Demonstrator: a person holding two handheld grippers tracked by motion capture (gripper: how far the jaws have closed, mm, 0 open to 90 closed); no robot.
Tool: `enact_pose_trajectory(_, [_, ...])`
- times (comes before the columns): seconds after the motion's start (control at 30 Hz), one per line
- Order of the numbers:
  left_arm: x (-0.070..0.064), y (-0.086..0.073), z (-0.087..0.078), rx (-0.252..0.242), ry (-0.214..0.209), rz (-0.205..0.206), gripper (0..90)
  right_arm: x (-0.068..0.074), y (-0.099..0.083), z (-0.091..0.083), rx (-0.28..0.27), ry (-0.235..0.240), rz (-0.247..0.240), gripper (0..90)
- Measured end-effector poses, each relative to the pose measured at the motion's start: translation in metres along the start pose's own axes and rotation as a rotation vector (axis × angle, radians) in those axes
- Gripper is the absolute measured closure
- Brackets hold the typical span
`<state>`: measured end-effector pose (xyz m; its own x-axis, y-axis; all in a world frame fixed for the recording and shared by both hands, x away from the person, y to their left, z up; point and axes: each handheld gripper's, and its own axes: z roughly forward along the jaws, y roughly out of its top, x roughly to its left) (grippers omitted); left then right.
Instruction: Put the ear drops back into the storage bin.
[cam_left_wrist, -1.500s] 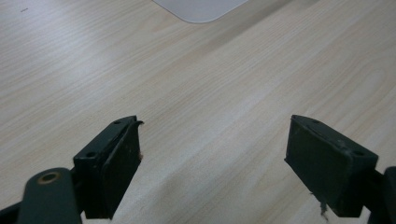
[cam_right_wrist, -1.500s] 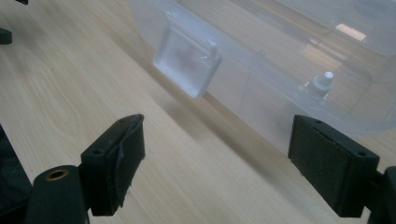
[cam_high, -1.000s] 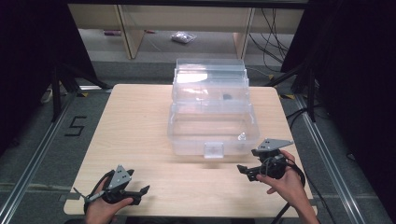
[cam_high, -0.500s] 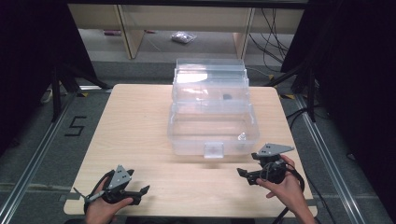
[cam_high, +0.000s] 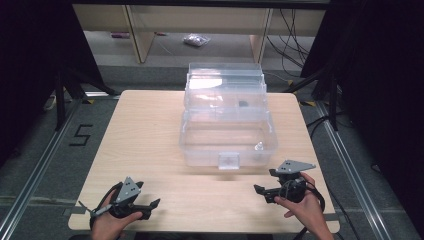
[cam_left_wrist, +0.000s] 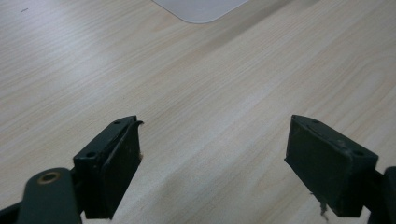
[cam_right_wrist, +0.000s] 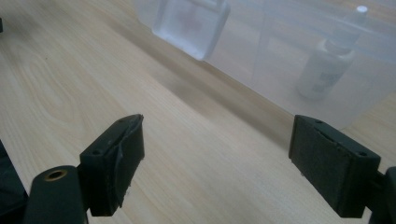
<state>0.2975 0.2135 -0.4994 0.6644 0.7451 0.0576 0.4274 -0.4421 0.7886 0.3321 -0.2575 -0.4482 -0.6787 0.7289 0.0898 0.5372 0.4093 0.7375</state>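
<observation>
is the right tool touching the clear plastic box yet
Apart. In the high view, bare table shows between the right tool and the clear plastic box; the right gripper view shows open jaws short of its front wall.

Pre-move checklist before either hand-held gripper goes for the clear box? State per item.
1. Left hand-held gripper open and holding nothing: ok, jaws spread over bare table.
2. Right hand-held gripper open and holding nothing: ok, jaws wide apart.
3. Path from the right hand-held gripper to the clear box free: ok, only bare wood between them.
4. Front latch in sight: ok, ahead of the right jaws; latched or not: cannot tell.
5. Small white bottle upright inside the box: ok, seen through the wall.
6. Lid open: cannot tell through the clear plastic.
</observation>
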Motion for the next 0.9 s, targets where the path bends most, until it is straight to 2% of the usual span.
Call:
enact_pose_trajectory(0.03, [0.0,0.0,0.0,0.0,0.0,-0.001,17.2,-0.002,-0.001,0.001,-0.007,-0.007,-0.027,19.1])
enact_pose_trajectory(0.07, [0.0,0.0,0.0,0.001,0.0,0.0,17.2,0.0,-0.003,0.001,0.001,0.003,0.002,19.0])
enact_pose_trajectory(0.13, [0.0,0.0,0.0,0.002,0.0,0.004,17.2,0.0,-0.005,0.001,0.013,0.008,0.012,18.8])
enact_pose_trajectory(0.17, [0.0,0.0,0.0,0.002,0.0,0.004,17.2,-0.002,-0.006,0.002,-0.001,0.0,-0.025,18.6])
enact_pose_trajectory(0.2, [0.0,0.0,0.0,0.001,0.0,0.004,17.2,0.001,-0.007,0.002,0.02,0.01,0.02,18.6])
enact_pose_trajectory(0.23, [0.0,0.0,0.0,0.002,0.0,0.005,17.2,-0.002,-0.008,0.003,0.009,0.01,-0.015,18.5])
enact_pose_trajectory(0.27, [0.0,0.0,0.0,0.002,0.0,0.005,17.2,0.001,-0.009,0.002,0.021,0.004,0.018,18.5])
enact_pose_trajectory(0.47, [0.0,0.0,0.0,0.003,-0.001,0.009,17.2,-0.002,-0.014,0.004,0.019,0.0,-0.001,18.2])
enact_pose_trajectory(0.53, [0.0,0.0,0.0,0.003,-0.002,0.01,17.2,0.0,-0.016,0.004,0.025,0.004,0.021,18.2])
enact_pose_trajectory(0.57, [0.0,0.0,0.0,0.003,-0.001,0.011,17.2,-0.001,-0.016,0.005,0.026,0.003,0.0,18.1])
enact_pose_trajectory(0.6, [0.001,0.0,0.0,0.004,0.0,0.019,17.2,0.001,-0.017,0.004,0.037,0.006,0.028,18.1])
enact_pose_trajectory(0.67, [0.001,0.0,0.0,0.002,0.002,0.02,17.2,-0.002,-0.019,0.006,0.032,0.006,-0.005,17.9])
enact_pose_trajectory(0.73, [0.001,0.0,0.0,0.002,0.002,0.019,17.2,0.001,-0.021,0.006,0.039,0.001,0.028,17.7])
enact_pose_trajectory(0.77, [0.001,0.0,0.0,0.002,0.002,0.022,17.2,-0.001,-0.022,0.006,0.047,0.003,0.013,17.6])
enact_pose_trajectory(0.87, [0.0,0.0,0.0,0.003,-0.003,0.01,17.2,0.001,-0.025,0.007,0.047,-0.003,0.022,17.3])
enact_pose_trajectory(0.9, [0.0,0.0,0.0,0.002,-0.003,0.011,17.2,0.001,-0.025,0.006,0.062,-0.002,0.031,17.1])
